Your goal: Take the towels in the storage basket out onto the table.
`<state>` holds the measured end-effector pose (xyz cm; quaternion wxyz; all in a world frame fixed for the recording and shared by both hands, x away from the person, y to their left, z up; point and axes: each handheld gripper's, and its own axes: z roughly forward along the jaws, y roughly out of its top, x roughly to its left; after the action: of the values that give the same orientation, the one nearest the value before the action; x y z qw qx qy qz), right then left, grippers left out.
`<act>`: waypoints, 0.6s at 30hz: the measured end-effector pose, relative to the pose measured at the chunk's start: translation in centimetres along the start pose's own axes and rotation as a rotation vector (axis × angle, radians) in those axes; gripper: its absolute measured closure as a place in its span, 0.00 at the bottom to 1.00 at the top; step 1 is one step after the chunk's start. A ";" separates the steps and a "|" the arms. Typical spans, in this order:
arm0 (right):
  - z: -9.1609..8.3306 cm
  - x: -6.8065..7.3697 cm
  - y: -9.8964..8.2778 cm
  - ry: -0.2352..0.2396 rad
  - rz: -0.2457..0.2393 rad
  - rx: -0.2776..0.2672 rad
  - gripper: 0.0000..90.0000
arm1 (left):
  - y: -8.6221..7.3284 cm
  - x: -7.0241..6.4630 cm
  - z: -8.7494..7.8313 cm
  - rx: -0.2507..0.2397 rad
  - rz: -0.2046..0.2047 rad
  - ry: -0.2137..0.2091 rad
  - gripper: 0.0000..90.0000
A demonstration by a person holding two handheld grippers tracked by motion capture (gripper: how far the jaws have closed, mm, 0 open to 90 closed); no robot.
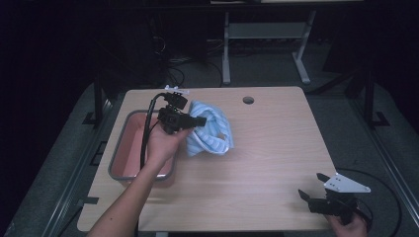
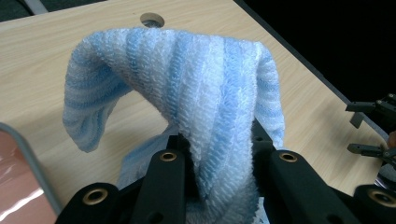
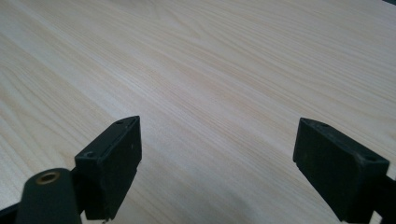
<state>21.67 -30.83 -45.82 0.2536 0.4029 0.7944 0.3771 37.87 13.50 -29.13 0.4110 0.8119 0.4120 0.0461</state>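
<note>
The left gripper [image 1: 195, 120], jaws clamped on a bunched blue-and-white striped terry towel [image 2: 205, 98], holds it draped just right of the pink plastic bin with a grey rim [image 1: 117, 143]. The right gripper [image 1: 312, 190] rests near right, jaws wide and empty. Advice: lift the trailing folds above the rim before releasing.

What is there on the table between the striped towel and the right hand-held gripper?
Nothing: in the high view, only bare wooden table lies between the blue striped towel, clamped in the left hand-held gripper, and the open right hand-held gripper.
</note>
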 end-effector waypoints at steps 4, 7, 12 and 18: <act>0.0 0.0 0.0 0.000 0.004 -0.002 0.16 | 0.1 -0.3 0.7 0.010 0.003 -0.012 0.82; 0.0 0.0 0.0 0.001 0.003 -0.002 0.17 | 0.1 -0.6 1.3 0.011 0.003 -0.023 0.82; -0.1 -0.1 0.0 0.000 -0.001 -0.008 0.16 | 0.1 -0.9 2.3 0.024 0.007 -0.034 0.82; -0.1 -0.1 0.0 0.002 0.004 -0.009 0.16 | 0.1 -1.3 3.4 0.033 0.010 -0.048 0.82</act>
<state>21.66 -30.94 -45.71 0.2540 0.4031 0.7921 0.3815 38.51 10.40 -30.99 0.4071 0.8215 0.3987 0.0222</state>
